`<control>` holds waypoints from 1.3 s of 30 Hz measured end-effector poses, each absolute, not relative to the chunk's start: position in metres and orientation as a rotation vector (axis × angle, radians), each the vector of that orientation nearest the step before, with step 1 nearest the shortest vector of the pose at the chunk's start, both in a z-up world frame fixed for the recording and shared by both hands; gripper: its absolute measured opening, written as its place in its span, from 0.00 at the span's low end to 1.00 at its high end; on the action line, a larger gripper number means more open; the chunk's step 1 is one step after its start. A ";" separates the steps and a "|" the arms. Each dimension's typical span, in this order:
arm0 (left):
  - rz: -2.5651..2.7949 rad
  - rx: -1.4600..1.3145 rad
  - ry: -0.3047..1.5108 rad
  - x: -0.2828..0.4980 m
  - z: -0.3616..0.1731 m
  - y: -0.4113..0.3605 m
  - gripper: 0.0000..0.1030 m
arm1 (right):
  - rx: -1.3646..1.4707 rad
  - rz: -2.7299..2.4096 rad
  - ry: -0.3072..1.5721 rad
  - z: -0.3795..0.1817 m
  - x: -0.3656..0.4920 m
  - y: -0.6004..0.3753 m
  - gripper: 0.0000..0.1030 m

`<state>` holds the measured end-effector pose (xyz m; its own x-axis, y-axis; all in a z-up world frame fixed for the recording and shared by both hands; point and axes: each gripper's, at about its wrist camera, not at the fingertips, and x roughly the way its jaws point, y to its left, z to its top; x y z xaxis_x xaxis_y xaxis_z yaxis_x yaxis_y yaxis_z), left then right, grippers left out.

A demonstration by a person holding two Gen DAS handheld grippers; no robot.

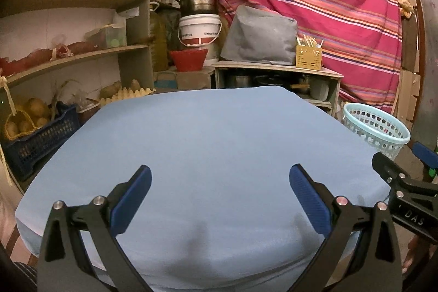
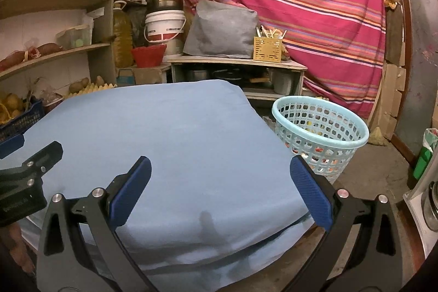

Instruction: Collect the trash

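Note:
A table under a light blue cloth (image 1: 208,144) fills the middle of both views (image 2: 169,133); I see no trash on it. A pale blue perforated basket (image 2: 320,136) stands on the floor right of the table, with some coloured bits showing through its holes; it also shows in the left wrist view (image 1: 377,132). My left gripper (image 1: 220,179) is open and empty above the near part of the cloth. My right gripper (image 2: 220,174) is open and empty over the table's near right edge, just left of the basket. Each gripper shows in the other's view.
Wooden shelves (image 1: 68,56) with crates, potatoes and egg trays stand to the left. A low cabinet (image 1: 276,78) with a grey bag, a white bucket (image 1: 199,30) and a pot sits behind the table. A striped pink cloth (image 2: 301,4) hangs at the back.

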<state>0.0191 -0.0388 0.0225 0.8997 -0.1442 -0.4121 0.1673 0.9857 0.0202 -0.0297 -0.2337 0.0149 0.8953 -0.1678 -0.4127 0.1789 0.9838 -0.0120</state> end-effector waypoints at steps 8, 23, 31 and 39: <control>-0.149 0.065 0.408 0.021 0.021 -0.041 0.96 | 0.020 -0.178 0.419 0.015 -0.031 -0.232 0.96; -0.129 0.066 0.364 0.016 0.023 -0.039 0.96 | 0.006 -0.174 0.411 0.017 -0.030 -0.230 0.96; -0.118 0.058 0.357 0.014 0.023 -0.038 0.96 | 0.000 -0.174 0.399 0.016 -0.031 -0.228 0.96; -0.122 0.060 0.354 0.014 0.024 -0.038 0.96 | -0.002 -0.176 0.397 0.016 -0.031 -0.226 0.96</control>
